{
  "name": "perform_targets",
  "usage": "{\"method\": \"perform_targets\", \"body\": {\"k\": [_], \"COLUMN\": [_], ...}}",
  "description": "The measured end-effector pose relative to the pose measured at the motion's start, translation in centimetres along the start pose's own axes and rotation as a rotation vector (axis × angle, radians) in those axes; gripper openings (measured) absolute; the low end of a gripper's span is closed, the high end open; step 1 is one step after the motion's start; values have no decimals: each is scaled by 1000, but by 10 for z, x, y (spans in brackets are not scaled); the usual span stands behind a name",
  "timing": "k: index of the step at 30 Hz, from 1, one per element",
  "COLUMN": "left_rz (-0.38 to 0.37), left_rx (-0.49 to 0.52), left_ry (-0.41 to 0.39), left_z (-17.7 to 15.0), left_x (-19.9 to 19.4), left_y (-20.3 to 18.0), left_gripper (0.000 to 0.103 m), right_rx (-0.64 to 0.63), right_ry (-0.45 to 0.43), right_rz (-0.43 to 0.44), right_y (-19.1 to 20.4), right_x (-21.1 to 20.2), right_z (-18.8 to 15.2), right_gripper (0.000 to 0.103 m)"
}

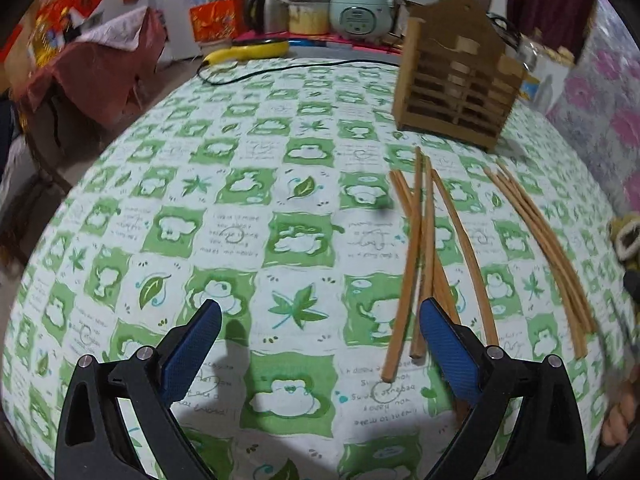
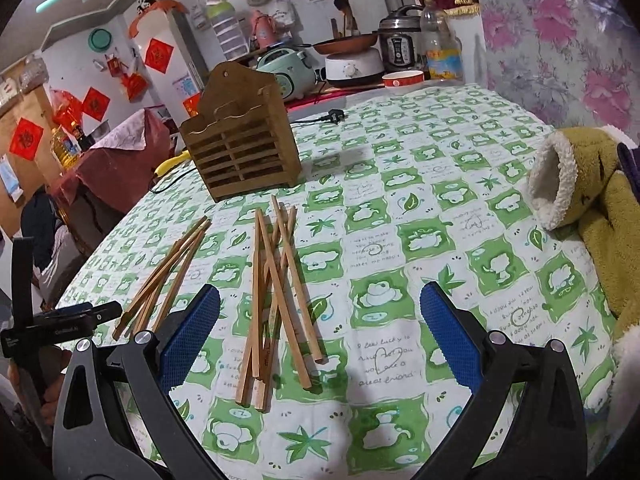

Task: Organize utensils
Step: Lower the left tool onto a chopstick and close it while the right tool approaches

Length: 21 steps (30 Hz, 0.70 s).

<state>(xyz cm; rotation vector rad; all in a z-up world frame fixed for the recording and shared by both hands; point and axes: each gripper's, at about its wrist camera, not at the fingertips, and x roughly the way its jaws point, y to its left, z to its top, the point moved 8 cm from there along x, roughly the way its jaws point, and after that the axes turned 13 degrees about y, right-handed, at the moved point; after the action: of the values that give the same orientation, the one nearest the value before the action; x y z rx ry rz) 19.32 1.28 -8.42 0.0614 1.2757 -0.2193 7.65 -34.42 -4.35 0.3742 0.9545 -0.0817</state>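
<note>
On the green-checked surface [image 2: 460, 152] lie two loose piles of wooden chopsticks [image 2: 276, 292] before a slatted wooden holder [image 2: 244, 148] — left gripper [image 1: 320, 320] and right gripper [image 2: 320, 304] both hover, jaws wide apart, holding nothing.

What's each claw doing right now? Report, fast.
Left claw: open, holding nothing.
Right claw: open, holding nothing.

Green-checked tablecloth [image 2: 400, 240], olive plush slippers [image 2: 592, 184] at its edge, black cable [image 1: 280, 70], mint rice cooker [image 1: 360, 12] behind
</note>
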Motion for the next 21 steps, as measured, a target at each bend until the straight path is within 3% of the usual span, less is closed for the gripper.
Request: {"method": "perform_targets", "body": {"k": [7, 12, 16, 19, 21], "left_rz": [6, 67, 121, 96, 60], "left_rx": [-20, 91, 161, 159, 160], "left_ry": [42, 75, 40, 2, 15], "left_z": [0, -4, -5, -9, -11], "left_x": [9, 18, 13, 4, 5], "left_y": [3, -18, -30, -28, -29], "left_gripper": [97, 97, 96, 72, 48], "right_rx": [4, 16, 15, 19, 23], "right_ry": [9, 12, 6, 7, 7], "right_rz": [7, 14, 15, 18, 23], "right_y": [0, -1, -2, -3, -3], "right_x": [2, 4, 3, 3, 3], "right_z": [0, 0, -1, -1, -1], "right_gripper": [97, 97, 97, 97, 97]}}
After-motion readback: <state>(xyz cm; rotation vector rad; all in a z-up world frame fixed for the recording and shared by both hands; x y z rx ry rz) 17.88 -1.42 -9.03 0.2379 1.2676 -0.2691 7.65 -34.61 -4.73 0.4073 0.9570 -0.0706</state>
